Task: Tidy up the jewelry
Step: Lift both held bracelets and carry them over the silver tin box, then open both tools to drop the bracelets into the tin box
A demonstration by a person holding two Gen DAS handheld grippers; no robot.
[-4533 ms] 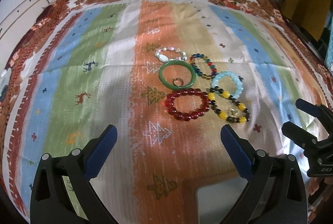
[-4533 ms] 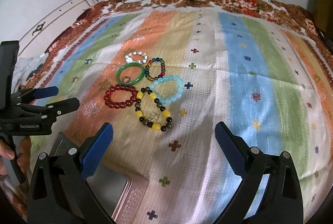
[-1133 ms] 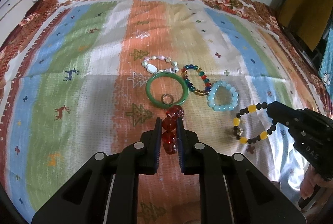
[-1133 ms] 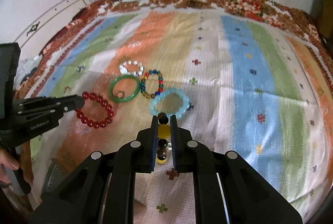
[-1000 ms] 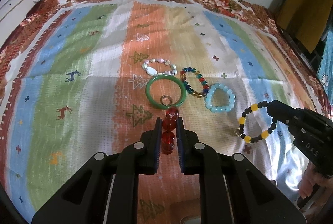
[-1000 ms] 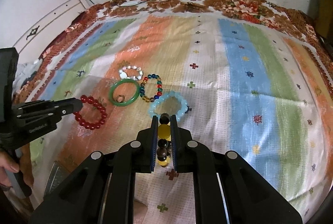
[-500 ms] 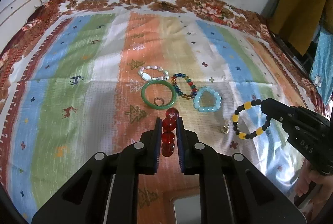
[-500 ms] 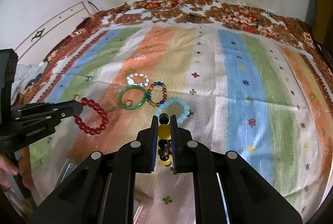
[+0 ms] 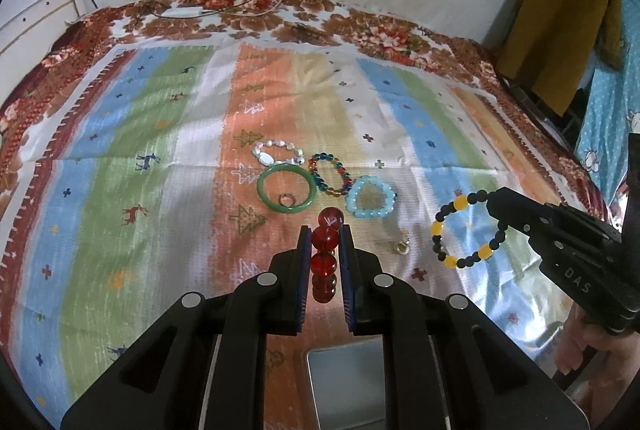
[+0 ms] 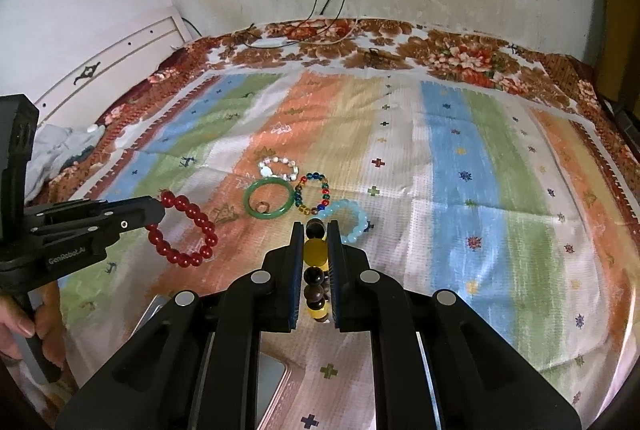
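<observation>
The left gripper (image 9: 325,238) pinches the red bead bracelet (image 10: 185,230), and the right gripper (image 10: 316,242) pinches the black-and-yellow bead bracelet (image 9: 468,230); both hang clear above the striped bedspread (image 9: 120,158). The green bangle (image 9: 286,189), three beaded bracelets and a small ring lie clustered mid-cloth, with wide bare fabric around them. A metal tin's rim (image 9: 344,354) shows near the bottom edge.
</observation>
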